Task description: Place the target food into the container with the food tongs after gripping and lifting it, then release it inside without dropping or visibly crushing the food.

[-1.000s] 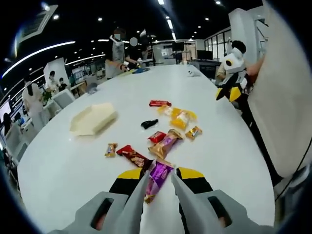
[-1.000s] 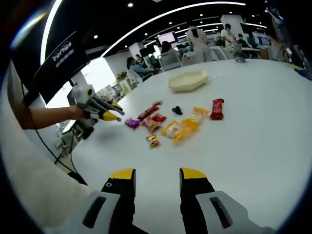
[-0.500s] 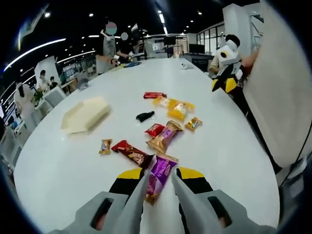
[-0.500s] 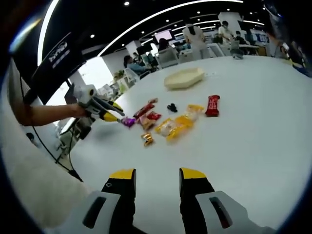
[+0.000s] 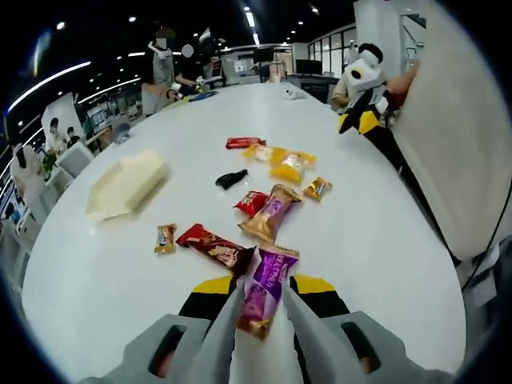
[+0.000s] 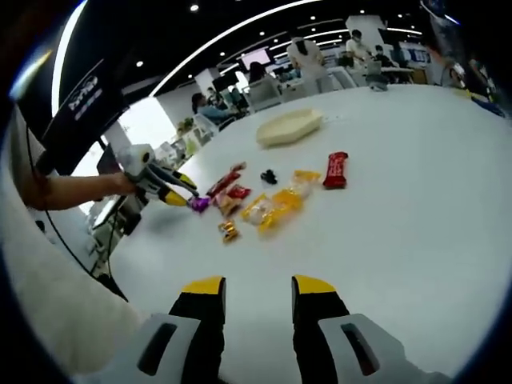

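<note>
Left gripper (image 5: 260, 298) pinches a glossy purple wrapper (image 5: 266, 288) above the white table (image 5: 376, 240).
Right gripper (image 6: 254, 288) gapes empty. Crinkly wrapped snacks (image 5: 272, 212) lie scattered ahead; the shallow cream container (image 5: 126, 184) sits beyond.

White counter (image 5: 112, 264): red wrapper (image 5: 243, 143), yellow packets (image 5: 286, 164), small black item (image 5: 233, 178), small gold candy (image 5: 165, 238), dark red bar (image 5: 213, 246) lying scattered. People at desks (image 6: 304, 60) behind, ceiling lights on.

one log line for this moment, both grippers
left gripper: shut on purple snack packet, off the table | right gripper: open, holds nothing | cream container: no food visible inside
</note>
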{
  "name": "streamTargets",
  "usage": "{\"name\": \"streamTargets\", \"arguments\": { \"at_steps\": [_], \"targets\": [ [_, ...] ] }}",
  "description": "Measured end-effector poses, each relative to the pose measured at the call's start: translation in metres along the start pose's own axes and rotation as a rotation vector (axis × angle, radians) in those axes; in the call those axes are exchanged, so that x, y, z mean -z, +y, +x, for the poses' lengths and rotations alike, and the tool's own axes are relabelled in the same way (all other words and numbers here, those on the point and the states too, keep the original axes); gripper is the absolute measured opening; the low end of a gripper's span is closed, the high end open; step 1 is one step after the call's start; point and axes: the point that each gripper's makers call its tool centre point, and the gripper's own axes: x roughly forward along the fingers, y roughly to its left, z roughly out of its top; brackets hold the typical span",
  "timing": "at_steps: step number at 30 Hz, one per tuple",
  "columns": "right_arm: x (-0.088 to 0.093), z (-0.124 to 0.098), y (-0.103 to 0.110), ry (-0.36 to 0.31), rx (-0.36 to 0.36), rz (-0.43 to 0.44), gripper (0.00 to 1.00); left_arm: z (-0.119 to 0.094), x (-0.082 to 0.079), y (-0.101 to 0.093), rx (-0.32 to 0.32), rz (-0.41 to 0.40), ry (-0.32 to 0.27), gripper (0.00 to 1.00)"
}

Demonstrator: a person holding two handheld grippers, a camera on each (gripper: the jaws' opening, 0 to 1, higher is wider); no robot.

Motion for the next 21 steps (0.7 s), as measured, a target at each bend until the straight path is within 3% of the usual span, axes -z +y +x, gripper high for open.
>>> {"name": "streamTargets", "arguments": {
  "at_steps": [6,18,20,21],
  "targets": [
    [0.002,-0.002,-0.002,0.01,0.004,0.001,0.32,0.007,0.007,-0.005,0.035,0.013,0.034,0.25],
    [-0.003,0.016,-0.004,0.026,-0.021,-0.001,0.31,0.006,0.009,-0.004,-0.005,-0.138,0.034,0.21],
    [-0.003,0.018,-0.004,0.026,-0.023,0.003,0.31,0.007,0.008,-0.007,0.007,-0.211,0.027,0.2],
    [-0.003,0.019,-0.004,0.026,-0.025,0.003,0.31,0.007,0.009,-0.004,-0.012,-0.187,0.03,0.2]
  ]
}}
